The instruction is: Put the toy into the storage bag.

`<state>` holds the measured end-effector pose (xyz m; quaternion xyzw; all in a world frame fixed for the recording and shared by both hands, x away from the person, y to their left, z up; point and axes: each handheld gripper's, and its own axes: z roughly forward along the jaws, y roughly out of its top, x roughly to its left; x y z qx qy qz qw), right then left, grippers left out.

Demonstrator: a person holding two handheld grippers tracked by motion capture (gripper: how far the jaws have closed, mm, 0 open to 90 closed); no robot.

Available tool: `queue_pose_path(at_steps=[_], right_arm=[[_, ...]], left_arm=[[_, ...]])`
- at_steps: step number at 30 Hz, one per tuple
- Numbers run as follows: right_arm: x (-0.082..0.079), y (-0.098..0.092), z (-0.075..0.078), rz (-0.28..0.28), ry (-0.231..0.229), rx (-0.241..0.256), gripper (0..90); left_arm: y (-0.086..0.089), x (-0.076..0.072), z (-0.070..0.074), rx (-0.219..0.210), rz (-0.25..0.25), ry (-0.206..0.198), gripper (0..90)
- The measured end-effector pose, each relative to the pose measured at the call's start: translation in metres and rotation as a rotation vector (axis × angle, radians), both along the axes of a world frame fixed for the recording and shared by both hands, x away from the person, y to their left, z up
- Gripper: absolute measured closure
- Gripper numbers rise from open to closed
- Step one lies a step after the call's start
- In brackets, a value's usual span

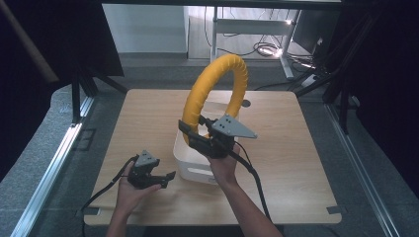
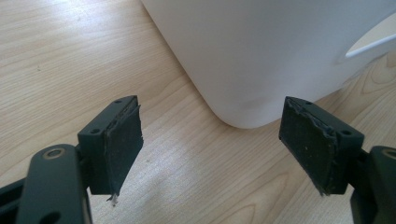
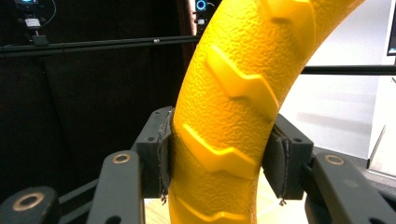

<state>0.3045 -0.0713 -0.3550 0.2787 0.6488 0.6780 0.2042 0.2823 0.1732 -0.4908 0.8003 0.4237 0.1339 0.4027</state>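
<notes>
A big yellow ridged ring point(image 1: 217, 89) stands upright above a white bin point(image 1: 190, 158) on the wooden table point(image 1: 286, 153). My right gripper point(image 1: 195, 137) is shut on the ring's lower left part, held up over the bin. In the right gripper view both pads press the textured yellow ring point(image 3: 229, 121) from either side, the gripper point(image 3: 222, 156) closed around it. My left gripper point(image 1: 168, 178) rests low near the table's front left, open, with nothing between its jaws. In the left gripper view the gripper point(image 2: 217, 149) faces the rounded corner of the white bin point(image 2: 261, 56), a short way off.
The bin has a handle slot point(image 2: 369, 44) on its side. Black frame posts point(image 1: 76, 94) stand at the table's left and right. A desk with cables point(image 1: 267, 47) lies beyond the far edge. Bare wood point(image 1: 306, 168) spreads right of the bin.
</notes>
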Motion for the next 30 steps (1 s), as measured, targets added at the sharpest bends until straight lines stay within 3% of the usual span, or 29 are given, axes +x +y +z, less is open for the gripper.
queue_pose_path(at_steps=[30], right_arm=[[-0.003,0.01,-0.033,0.003,0.065,-0.007,48.5]], left_arm=[[-0.001,0.001,-0.001,0.006,-0.009,0.007,21.4]])
